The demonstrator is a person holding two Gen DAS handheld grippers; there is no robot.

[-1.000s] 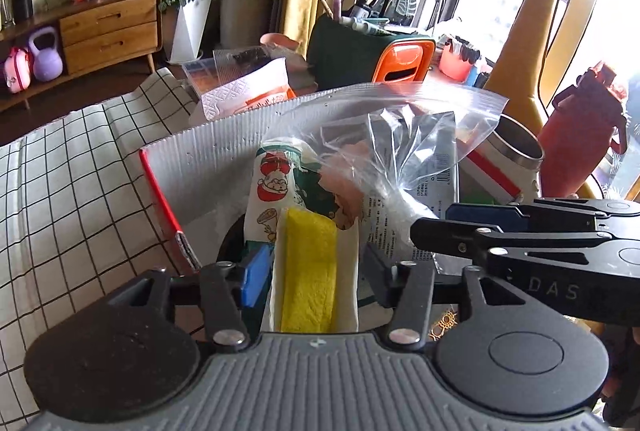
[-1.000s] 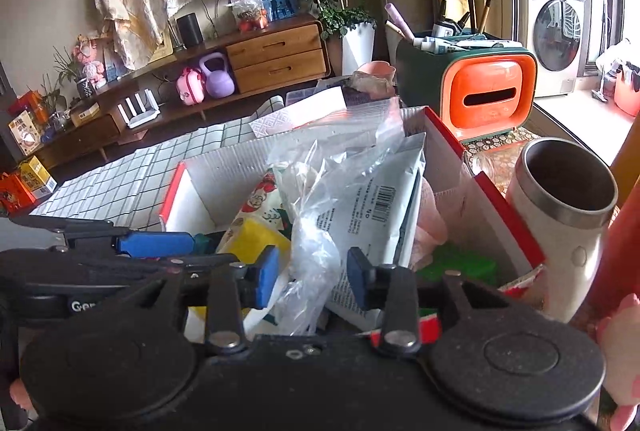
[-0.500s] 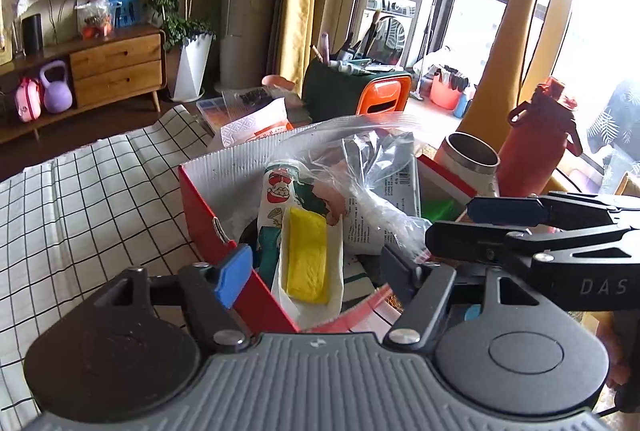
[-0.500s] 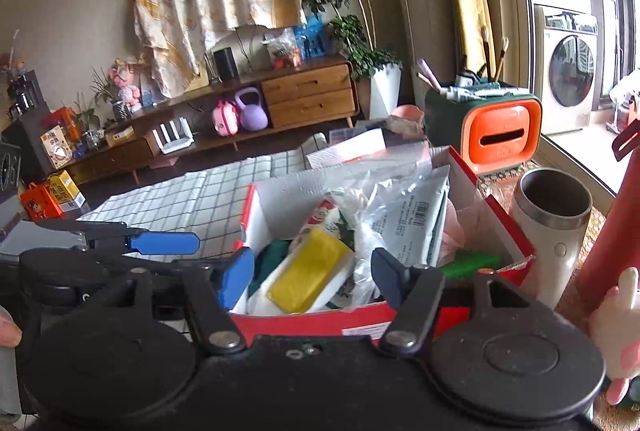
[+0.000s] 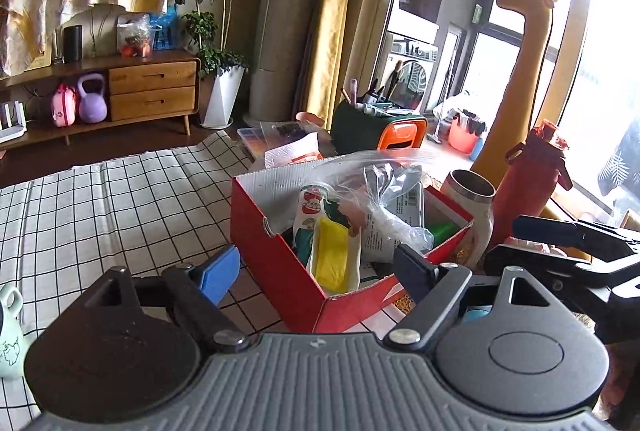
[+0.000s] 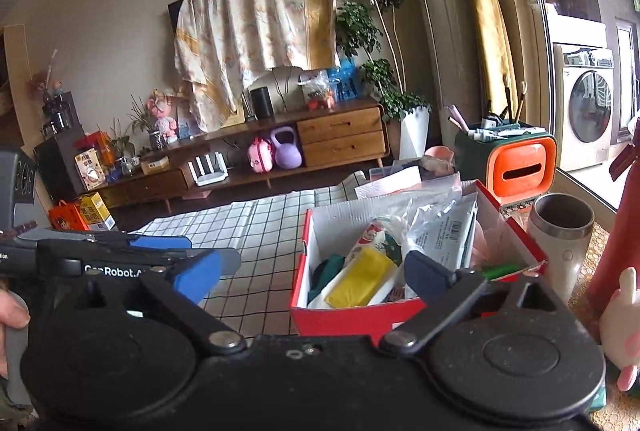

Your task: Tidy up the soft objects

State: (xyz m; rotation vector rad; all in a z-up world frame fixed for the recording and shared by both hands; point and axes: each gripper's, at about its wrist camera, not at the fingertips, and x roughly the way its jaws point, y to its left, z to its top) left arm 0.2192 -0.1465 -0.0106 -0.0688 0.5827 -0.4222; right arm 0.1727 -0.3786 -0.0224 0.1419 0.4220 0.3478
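On the checked cloth [image 5: 120, 199], a red box [image 5: 276, 271] brims with soft packets; both hand-held grippers are opening, empty.

**Box on the checked cloth, cups and bottle to its right**

The open box [image 5: 280, 251] stands on the checked cloth [image 5: 120, 199], which spreads to its left. In the box lie a sponge [image 5: 332, 259] at the near side, a printed packet [image 5: 310, 207] behind it, and a plastic bag [image 5: 384, 191] to their right, rising above the rim. Right of the box stands a steel cup [image 5: 474, 203], and right of that a bottle [image 5: 532, 171]. Behind the box sits a desk organizer [image 5: 376, 131]. A sideboard [image 5: 152, 91] stands at the far wall.
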